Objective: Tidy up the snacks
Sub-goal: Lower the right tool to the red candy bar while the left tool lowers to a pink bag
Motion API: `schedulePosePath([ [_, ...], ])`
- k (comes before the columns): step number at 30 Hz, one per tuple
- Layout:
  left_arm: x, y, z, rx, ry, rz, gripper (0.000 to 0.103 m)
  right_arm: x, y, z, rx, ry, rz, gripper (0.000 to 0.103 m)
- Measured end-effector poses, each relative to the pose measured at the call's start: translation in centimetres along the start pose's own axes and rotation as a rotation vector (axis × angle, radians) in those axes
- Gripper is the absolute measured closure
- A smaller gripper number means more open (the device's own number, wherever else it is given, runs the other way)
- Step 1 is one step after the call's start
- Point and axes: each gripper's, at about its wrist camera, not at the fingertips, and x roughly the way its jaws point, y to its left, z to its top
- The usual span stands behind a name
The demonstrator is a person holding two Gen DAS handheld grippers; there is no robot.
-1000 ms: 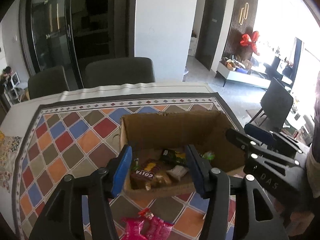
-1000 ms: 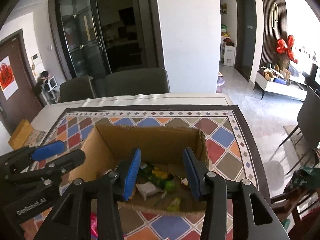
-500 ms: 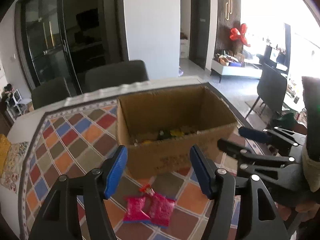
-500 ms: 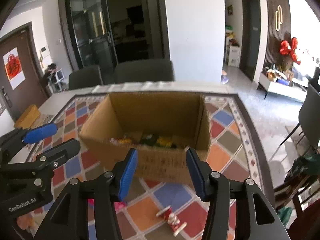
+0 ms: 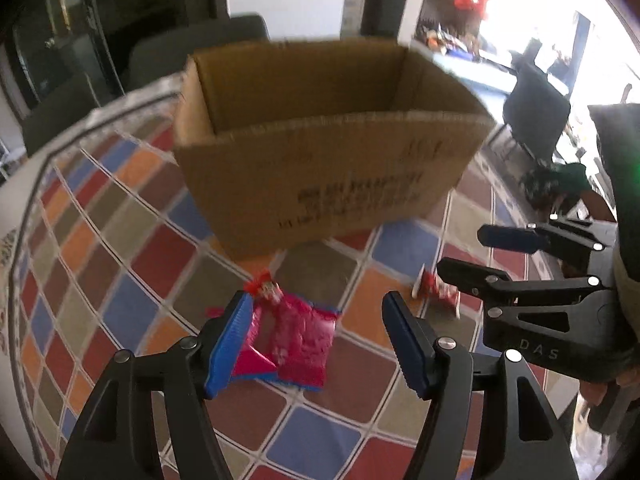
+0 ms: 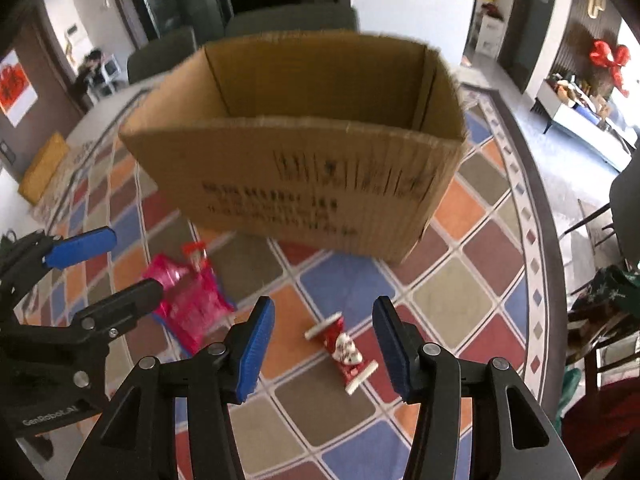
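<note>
A brown cardboard box (image 5: pixel 320 168) (image 6: pixel 304 176) stands open-topped on the checked tablecloth; its contents are hidden behind the near wall. A pink snack packet (image 5: pixel 292 340) (image 6: pixel 192 300) lies in front of it, with a small red candy (image 5: pixel 264 286) at its far end. My left gripper (image 5: pixel 316 340) is open just above the pink packet. A small red and white wrapped candy (image 6: pixel 344 350) (image 5: pixel 434 288) lies to the right. My right gripper (image 6: pixel 322 348) is open, low over that candy, and also shows in the left wrist view (image 5: pixel 472 256).
The colourful checked tablecloth (image 6: pixel 452 300) covers the table; its dark border curves along the right edge (image 6: pixel 548 240). Dark chairs (image 6: pixel 292 20) stand behind the table and one at the right (image 5: pixel 536 108). A yellow cushion (image 6: pixel 42 168) lies at the far left.
Both grippers have dropped and pulled back from above the box toward the table. The snacks inside the box are no longer visible; the packets in front now lie between the fingers.
</note>
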Motion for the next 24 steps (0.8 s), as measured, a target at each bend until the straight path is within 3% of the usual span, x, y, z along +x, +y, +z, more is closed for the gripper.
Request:
schedulePosePath([
  [8,4.5,0.2,-0.2,0.026,0.182,-0.02,0.037,3.2,0.2,-0.6,-0.024,0.132,-0.016,0.051],
  [19,7.4,0.5,-0.7,0.051,0.264,0.023,0.036,6.1,-0.5,-1.9,0.014,0.224,-0.038,0.051],
  [24,8.7,1.1,-0.8,0.036,0.311,0.004,0.036,6.8,0.0,-1.9,0.002,0.237,-0.042,0.051],
])
